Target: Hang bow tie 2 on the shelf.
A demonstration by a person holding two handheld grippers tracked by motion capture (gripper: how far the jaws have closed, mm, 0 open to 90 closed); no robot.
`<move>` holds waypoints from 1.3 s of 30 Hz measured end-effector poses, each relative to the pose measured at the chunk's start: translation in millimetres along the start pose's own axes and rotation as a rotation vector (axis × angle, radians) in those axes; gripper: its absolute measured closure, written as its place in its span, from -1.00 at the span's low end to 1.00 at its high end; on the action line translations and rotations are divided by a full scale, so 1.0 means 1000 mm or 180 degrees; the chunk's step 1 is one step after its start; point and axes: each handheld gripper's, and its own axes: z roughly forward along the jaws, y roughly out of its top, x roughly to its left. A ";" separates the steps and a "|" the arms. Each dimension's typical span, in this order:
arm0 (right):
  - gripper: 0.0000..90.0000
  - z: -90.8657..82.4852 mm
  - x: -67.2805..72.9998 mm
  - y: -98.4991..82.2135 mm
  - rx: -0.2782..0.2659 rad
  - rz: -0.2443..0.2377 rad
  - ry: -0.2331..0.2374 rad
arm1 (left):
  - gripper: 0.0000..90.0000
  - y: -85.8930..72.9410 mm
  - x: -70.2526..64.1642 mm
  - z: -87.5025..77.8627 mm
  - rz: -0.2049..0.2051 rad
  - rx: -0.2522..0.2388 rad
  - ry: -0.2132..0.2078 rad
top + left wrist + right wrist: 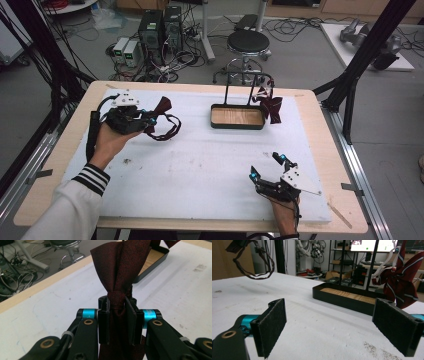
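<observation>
High view: left gripper [150, 120] jaws pinch dark maroon fabric bow tie [163, 106] at its knot, held above white table mat [200, 165]. Right gripper [268, 167] jaws spread, empty, near front edge.

A lab: computer towers [159, 27] amid tangled floor cables [170, 62], a stool [248, 42], black frame struts [367, 47].

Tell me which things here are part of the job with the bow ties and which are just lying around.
Part of the job:
- dark red bow tie, clamped in the left gripper
- striped bow tie hanging on the rack
- black tray rack
- right gripper, open, holding nothing

Just lying about:
- stool
- computer towers and cables on the floor
</observation>
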 end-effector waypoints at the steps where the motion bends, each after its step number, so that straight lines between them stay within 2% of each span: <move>1: -0.75 -0.001 0.000 0.000 -0.0016 0.0016 0.0005 | 0.65 0.003 -0.001 0.002 0.0026 -0.0047 -0.0022; 10: -0.75 -0.001 -0.001 0.000 -0.0028 0.0015 0.0005 | 0.65 0.020 -0.010 0.013 0.0114 -0.0146 -0.0069; 22: -0.75 0.000 -0.001 -0.001 -0.0024 0.0018 0.0001 | 0.65 0.052 -0.025 0.036 0.0170 -0.0326 -0.0196; 30: -0.75 -0.001 0.000 -0.001 -0.0015 0.0008 0.0015 | 0.65 0.070 -0.031 0.049 0.0204 -0.0367 -0.0223; 39: -0.75 -0.001 0.000 -0.001 -0.0040 0.0005 0.0018 | 0.65 0.079 -0.036 0.061 0.0236 -0.0360 -0.0214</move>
